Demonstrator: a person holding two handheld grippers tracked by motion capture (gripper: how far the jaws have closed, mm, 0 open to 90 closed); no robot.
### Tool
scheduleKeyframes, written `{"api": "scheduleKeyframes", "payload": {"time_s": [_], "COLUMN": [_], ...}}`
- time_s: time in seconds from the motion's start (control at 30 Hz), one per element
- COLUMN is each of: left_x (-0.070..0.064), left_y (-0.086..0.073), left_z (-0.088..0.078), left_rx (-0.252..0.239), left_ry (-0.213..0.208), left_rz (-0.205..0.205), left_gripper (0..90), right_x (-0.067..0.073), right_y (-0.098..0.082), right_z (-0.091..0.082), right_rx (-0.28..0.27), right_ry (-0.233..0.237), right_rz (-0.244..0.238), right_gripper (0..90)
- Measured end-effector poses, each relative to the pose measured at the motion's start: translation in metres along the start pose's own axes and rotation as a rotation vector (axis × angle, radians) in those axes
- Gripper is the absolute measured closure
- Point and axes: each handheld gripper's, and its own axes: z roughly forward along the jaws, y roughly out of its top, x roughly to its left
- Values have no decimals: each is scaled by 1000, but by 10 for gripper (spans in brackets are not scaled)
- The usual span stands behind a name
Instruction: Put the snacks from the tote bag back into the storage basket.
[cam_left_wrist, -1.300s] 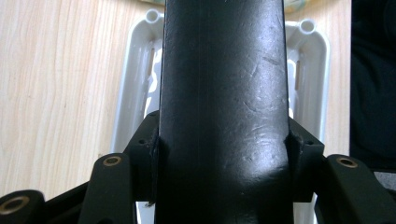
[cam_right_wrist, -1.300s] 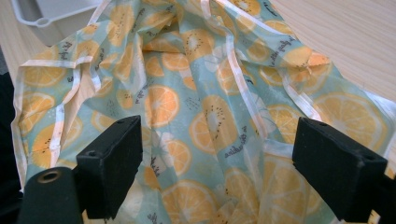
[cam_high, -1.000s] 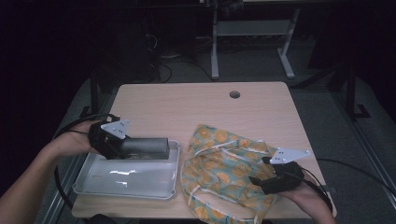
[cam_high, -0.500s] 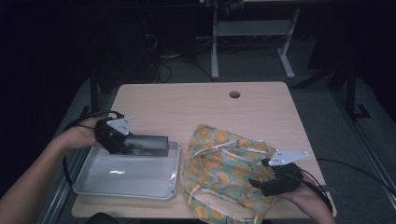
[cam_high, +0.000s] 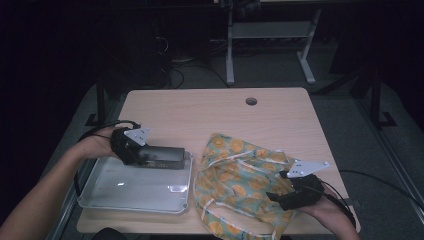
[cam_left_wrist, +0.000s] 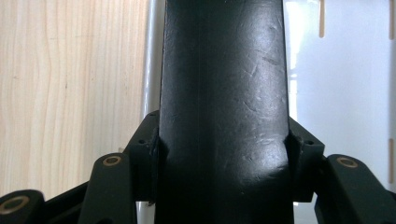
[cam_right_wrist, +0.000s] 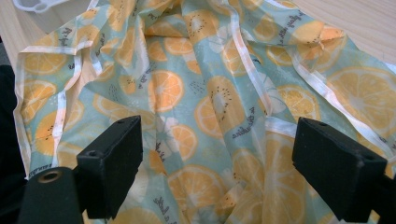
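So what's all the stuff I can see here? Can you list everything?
Table: one, light wood, with a round hole near its far edge.
Tray: one, clear plastic, at the table's near left.
Black block: one, long, held above the tray's far edge.
Cloth: one, teal with orange slices and white trim, crumpled at the near right.
Left gripper: one, black, clamped on the black block.
Right gripper: one, black, jaws open above the cloth.
Forearms: two, entering from the bottom.
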Motion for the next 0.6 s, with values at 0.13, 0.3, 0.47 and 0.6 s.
{"api": "scheduleKeyframes", "payload": {"time_s": [0.13, 0.3, 0.47, 0.6], "left_x": [3, 6, 8, 9], "left_y": [0, -4, -7, -8], "left_z": [8, 14, 20, 23], "left_rx": [21, 20, 23, 21], "left_ry": [2, -5, -4, -6], "left_rz": [-1, 1, 6, 10], "left_gripper": [424, 423, 422, 421], "right_x": [0, 1, 1, 1], "right_y": [0, 0, 0, 0], "right_z": [1, 2, 3, 4], "right_rx": [3, 9, 10, 14], "right_ry": [0, 3, 7, 10], "right_rz": [-2, -3, -2, -5], "right_gripper": [156, 156, 156, 156]}}
